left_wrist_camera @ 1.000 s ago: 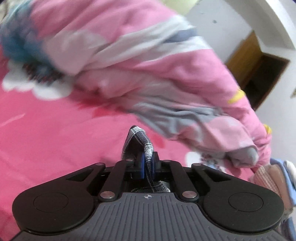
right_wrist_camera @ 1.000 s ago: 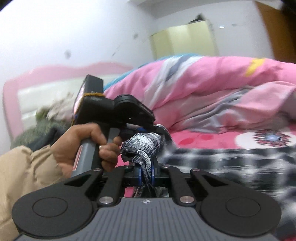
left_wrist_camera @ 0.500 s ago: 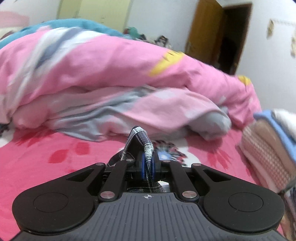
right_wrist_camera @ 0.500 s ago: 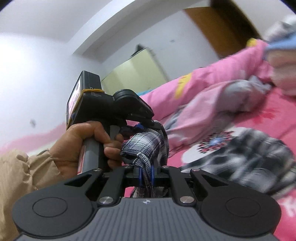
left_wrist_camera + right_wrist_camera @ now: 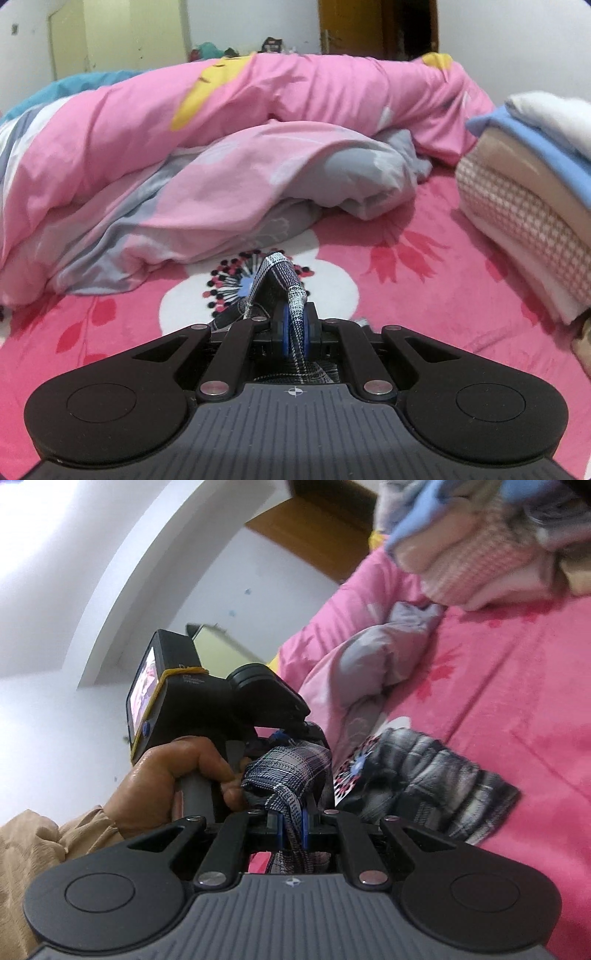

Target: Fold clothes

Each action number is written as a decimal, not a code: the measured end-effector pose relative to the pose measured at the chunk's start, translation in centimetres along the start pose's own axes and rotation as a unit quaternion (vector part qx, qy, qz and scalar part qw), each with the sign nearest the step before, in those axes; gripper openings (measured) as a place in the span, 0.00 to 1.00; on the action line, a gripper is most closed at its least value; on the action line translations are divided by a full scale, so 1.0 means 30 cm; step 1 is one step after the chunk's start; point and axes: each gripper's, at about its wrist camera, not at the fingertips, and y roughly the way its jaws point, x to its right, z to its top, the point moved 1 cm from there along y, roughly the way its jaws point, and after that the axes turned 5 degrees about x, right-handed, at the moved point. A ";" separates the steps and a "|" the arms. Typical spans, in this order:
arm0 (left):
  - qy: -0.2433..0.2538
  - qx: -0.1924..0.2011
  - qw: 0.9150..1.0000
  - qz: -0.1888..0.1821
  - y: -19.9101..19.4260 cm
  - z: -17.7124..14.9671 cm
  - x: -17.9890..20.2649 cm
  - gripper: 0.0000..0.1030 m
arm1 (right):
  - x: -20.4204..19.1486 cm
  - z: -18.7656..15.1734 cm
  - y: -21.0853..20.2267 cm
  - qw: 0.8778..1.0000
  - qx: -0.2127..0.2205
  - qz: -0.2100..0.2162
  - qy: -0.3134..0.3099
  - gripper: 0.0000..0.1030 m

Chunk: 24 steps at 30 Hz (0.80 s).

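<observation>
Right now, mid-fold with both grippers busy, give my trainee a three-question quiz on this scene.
1. True or false: both the left gripper and the right gripper are shut on the plaid garment.
2. In the left wrist view, the folded clothes stack sits on which side: A left, B right?
3. What colour is the bedsheet?

Key: 1 true; 2 B; 3 pink.

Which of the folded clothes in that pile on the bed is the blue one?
In the folded stack, the blue piece is the second layer from the top: it lies under the white garment and over the beige one and the pink checked one.
</observation>
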 end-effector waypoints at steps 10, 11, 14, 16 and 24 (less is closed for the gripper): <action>0.045 -0.015 0.999 -0.007 0.074 0.003 0.144 0.05 | 0.105 0.028 -0.034 0.997 0.025 -0.045 0.051 0.09; 0.050 -0.015 0.999 -0.009 0.083 -0.003 0.156 0.05 | 0.116 0.029 -0.035 0.997 0.028 -0.050 0.054 0.09; 0.079 -0.012 0.997 -0.023 0.105 -0.038 0.190 0.06 | 0.157 0.020 -0.042 0.994 0.036 -0.073 0.071 0.09; 0.090 -0.001 0.995 -0.035 0.110 -0.064 0.201 0.08 | 0.171 0.010 -0.044 0.993 0.040 -0.085 0.070 0.09; -0.038 0.047 0.992 -0.107 -0.062 -0.055 -0.011 0.24 | 0.176 -0.021 -0.059 0.991 0.066 -0.098 0.062 0.10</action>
